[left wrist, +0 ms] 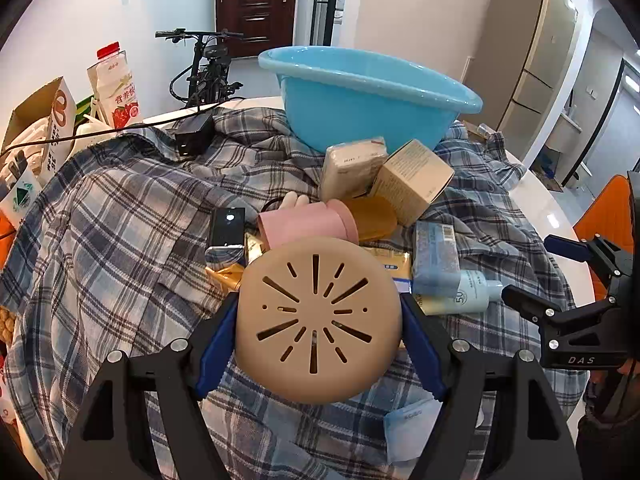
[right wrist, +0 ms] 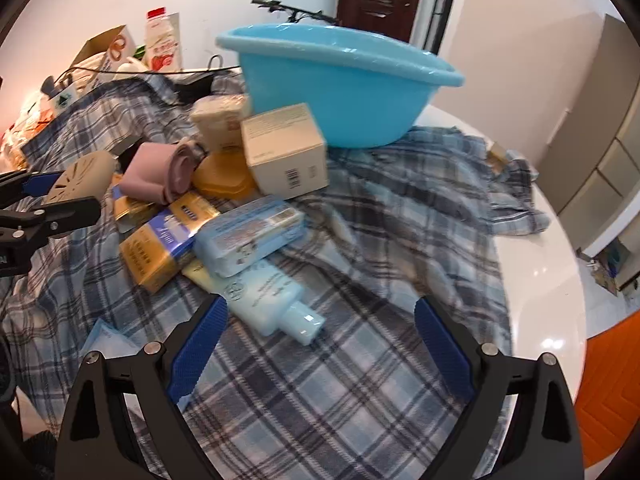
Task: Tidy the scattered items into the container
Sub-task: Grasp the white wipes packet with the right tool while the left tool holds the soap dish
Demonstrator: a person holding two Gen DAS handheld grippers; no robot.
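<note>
My left gripper (left wrist: pixel 318 308) is shut on a round beige slotted dish (left wrist: pixel 318 320), held a little above the plaid cloth. Beyond it lies a heap: a pink cup (left wrist: pixel 308 224) on its side, a tan carton (left wrist: pixel 412 182), a tissue pack (left wrist: pixel 352 166), a blue wipes pack (left wrist: pixel 434 256) and a pale blue tube (left wrist: pixel 468 292). The blue basin (left wrist: pixel 372 108) stands behind the heap. My right gripper (right wrist: pixel 320 306) is open over the cloth, with the tube's (right wrist: pixel 264 296) cap just left of centre between its fingers, untouched. The basin (right wrist: pixel 340 92) is beyond it.
A plaid shirt (right wrist: pixel 380 208) covers a round white table (right wrist: pixel 536 280). At the far left stand a milk carton (left wrist: pixel 116 84) and an open cardboard box (left wrist: pixel 44 120), with a black charger (left wrist: pixel 192 132) and its cable nearby. An orange chair (left wrist: pixel 608 208) is at the right.
</note>
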